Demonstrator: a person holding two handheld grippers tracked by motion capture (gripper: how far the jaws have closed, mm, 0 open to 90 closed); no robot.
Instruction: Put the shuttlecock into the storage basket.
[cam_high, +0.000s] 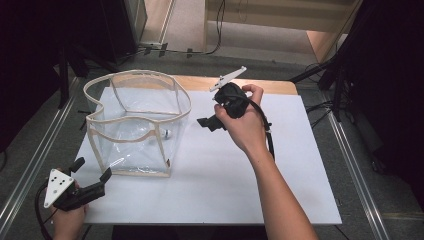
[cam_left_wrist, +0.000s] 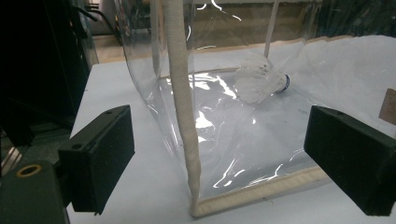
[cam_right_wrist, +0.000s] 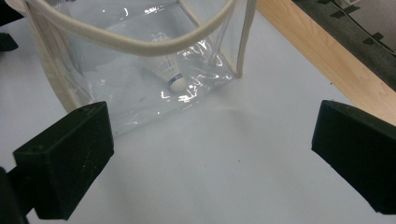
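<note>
A clear plastic bag (cam_high: 137, 125) with cream trim stands open-topped on the white table (cam_high: 225, 190). A white shuttlecock (cam_high: 166, 133) lies on its side on the bag's floor, also seen through the plastic as the shuttlecock (cam_left_wrist: 259, 77) and the shuttlecock (cam_right_wrist: 169, 70). My left gripper (cam_high: 91, 169) rests low at the table's front left, open, with its jaws either side of the bag's near corner (cam_left_wrist: 194, 205) and not touching it. My right gripper (cam_high: 210, 119) hangs above the table just right of the bag, open and empty, aimed at the bag (cam_right_wrist: 140, 42).
A wooden strip (cam_high: 270, 85) runs along the table's far edge. Dark stands and cables (cam_high: 325, 75) flank the table on both sides. White table surface (cam_right_wrist: 224, 140) lies between the right gripper and the bag.
</note>
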